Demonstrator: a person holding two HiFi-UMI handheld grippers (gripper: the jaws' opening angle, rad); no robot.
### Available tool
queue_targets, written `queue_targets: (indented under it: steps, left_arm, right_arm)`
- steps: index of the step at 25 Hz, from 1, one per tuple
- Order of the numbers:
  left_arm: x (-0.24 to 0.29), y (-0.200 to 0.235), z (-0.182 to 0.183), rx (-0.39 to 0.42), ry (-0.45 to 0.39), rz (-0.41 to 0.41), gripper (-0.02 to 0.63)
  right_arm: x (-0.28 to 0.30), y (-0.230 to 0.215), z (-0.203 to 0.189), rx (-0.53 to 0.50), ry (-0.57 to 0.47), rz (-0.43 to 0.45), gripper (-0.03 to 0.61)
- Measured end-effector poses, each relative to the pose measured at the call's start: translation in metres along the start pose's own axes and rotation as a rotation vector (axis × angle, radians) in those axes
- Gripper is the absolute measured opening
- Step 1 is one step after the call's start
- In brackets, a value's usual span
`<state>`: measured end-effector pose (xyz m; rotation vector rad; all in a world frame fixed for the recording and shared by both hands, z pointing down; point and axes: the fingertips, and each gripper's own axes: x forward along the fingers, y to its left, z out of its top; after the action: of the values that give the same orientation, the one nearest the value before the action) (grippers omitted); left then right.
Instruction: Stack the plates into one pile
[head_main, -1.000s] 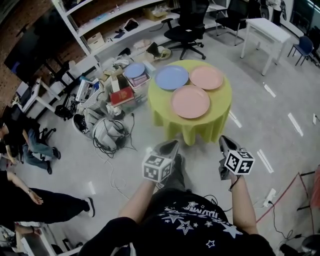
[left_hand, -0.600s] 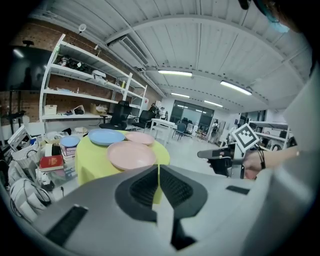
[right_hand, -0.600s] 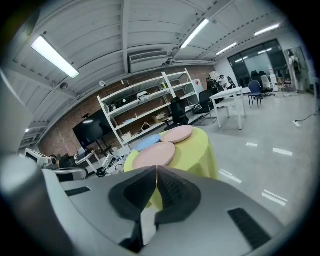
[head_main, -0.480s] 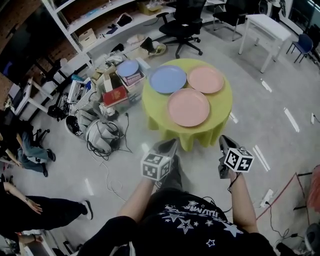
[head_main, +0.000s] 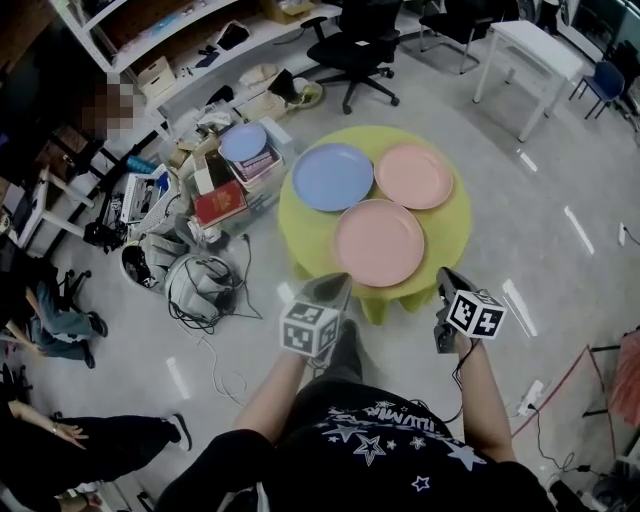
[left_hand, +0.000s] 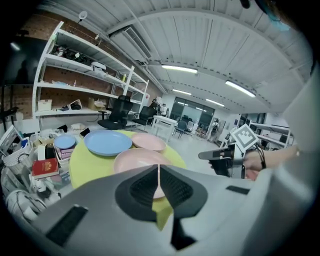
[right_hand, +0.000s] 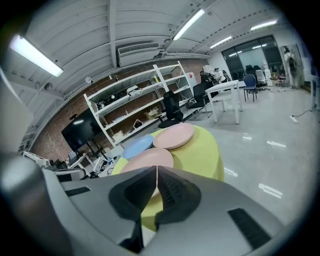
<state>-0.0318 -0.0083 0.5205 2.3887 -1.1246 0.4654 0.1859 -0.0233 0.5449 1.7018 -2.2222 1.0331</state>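
**1. Grippers (nearest).** The left gripper (head_main: 337, 284) has its jaws closed pad to pad with nothing between them. The left gripper view shows the ribbed black pads meeting in one thin seam. The right gripper (head_main: 444, 274) is likewise closed and empty, as its own view confirms. Both are held off the table's 6 o'clock edge, apart from every plate.

**2. View differences.** Only the head view shows both square-marker cubes and the person's black star-print shirt (head_main: 380, 445). Only the left gripper view shows the right gripper side-on, at 3 o'clock, with the hand behind it.

**3. Work surface.** The round table (head_main: 300, 225) is draped in smooth yellow-green cloth that hangs in folds. Three round, shallow, matte plates with raised rims lie flat on it, unstacked:
- near pink plate (head_main: 380, 242) at 6 o'clock
- blue plate (head_main: 333, 176) at 10 o'clock
- far pink plate (head_main: 413, 175) at 1 o'clock

**4. Floor.** The floor is glossy grey. At the table's 9 o'clock lies clutter: coiled cables (head_main: 200, 280), a red book (head_main: 220, 203) and a small blue round dish (head_main: 243, 142) on stacked books.

**5. Background.** A black swivel chair (head_main: 360, 45) stands at 12 o'clock, a white table (head_main: 525, 45) at 1 o'clock, and white shelving (left_hand: 80, 85) at 10 o'clock. The gripper views add a corrugated ceiling with strip lights (right_hand: 35, 55)
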Motion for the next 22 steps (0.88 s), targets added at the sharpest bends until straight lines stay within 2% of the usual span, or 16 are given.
queue_targets:
  steps: [9, 22]
  left_arm:
    - [0.037, 0.055, 0.026, -0.016, 0.030, -0.020, 0.021]
    - [0.080, 0.105, 0.035, -0.038, 0.088, -0.054, 0.021]
  right_arm:
    - [0.057, -0.009, 0.024, 0.040, 0.038, -0.079, 0.017]
    - [0.103, -0.033, 0.038, 0.155, 0.086, -0.187, 0.017]
